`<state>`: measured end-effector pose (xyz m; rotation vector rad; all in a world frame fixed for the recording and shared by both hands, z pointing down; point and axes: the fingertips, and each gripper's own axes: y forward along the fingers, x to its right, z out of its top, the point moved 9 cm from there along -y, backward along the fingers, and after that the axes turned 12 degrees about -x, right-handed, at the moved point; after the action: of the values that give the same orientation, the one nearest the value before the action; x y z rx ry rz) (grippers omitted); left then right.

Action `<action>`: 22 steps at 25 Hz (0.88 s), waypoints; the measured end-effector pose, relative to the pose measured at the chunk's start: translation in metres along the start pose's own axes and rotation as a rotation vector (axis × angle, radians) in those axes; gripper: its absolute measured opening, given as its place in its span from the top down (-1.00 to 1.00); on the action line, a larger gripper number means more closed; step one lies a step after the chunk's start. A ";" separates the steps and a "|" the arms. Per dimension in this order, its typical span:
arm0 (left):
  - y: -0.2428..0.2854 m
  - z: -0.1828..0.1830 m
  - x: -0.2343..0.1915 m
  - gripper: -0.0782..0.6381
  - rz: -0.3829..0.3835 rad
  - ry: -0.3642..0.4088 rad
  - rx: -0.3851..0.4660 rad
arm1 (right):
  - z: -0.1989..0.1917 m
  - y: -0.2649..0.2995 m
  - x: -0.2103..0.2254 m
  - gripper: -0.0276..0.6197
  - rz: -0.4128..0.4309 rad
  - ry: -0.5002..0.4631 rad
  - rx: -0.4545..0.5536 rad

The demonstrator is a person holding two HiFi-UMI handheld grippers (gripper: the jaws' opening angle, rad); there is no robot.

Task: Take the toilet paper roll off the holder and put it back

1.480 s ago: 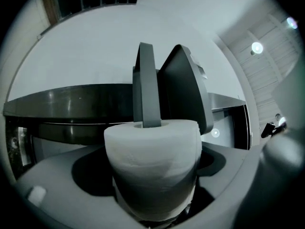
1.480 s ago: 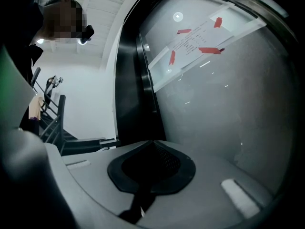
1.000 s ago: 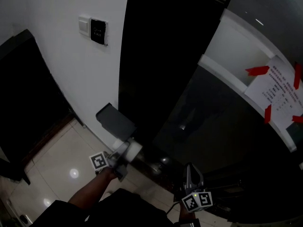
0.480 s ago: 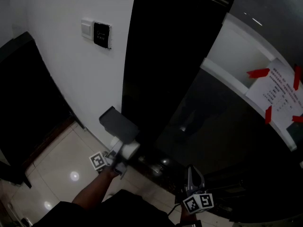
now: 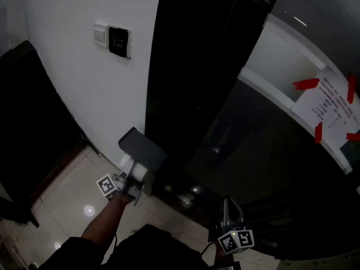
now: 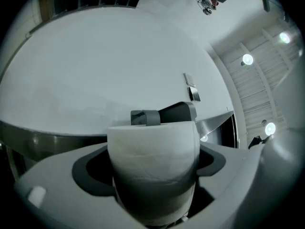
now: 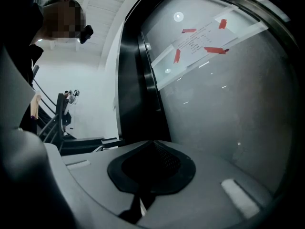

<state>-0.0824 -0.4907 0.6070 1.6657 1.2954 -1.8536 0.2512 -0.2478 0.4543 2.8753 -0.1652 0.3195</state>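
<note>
The person's left forearm (image 5: 104, 225) reaches up and forward, tilting the left hand-held gripper (image 5: 134, 180) up toward the grey holder (image 5: 141, 146) on the white wall (image 5: 67, 89). Its jaws are spread about the width of the single toilet paper roll (image 6: 152, 149) and are clamped on the roll's two sides. The roll sits just below the holder's hood, close to it; whether they touch cannot be told. The right hand-held gripper (image 5: 232, 229) hangs low, well apart from the holder to its right, pointing up, its jaws pressed together on nothing. There is one roll, one holder and two hand-held grippers.
</note>
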 end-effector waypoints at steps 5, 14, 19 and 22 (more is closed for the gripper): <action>-0.002 0.011 0.002 -0.55 0.014 0.007 -0.005 | 0.001 0.008 -0.006 0.87 0.013 -0.006 0.001; -0.001 0.006 0.007 -0.56 0.085 0.058 -0.023 | 0.003 0.025 -0.015 0.87 0.063 -0.022 -0.010; -0.021 0.003 0.016 -0.56 0.134 0.074 0.010 | 0.004 0.043 -0.026 0.87 0.129 -0.044 -0.026; -0.037 0.005 0.025 -0.56 0.167 0.092 0.020 | 0.004 0.055 -0.035 0.87 0.177 -0.058 -0.039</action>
<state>-0.1195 -0.4667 0.5988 1.8294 1.1372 -1.7168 0.2105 -0.2989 0.4551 2.8384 -0.4336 0.2624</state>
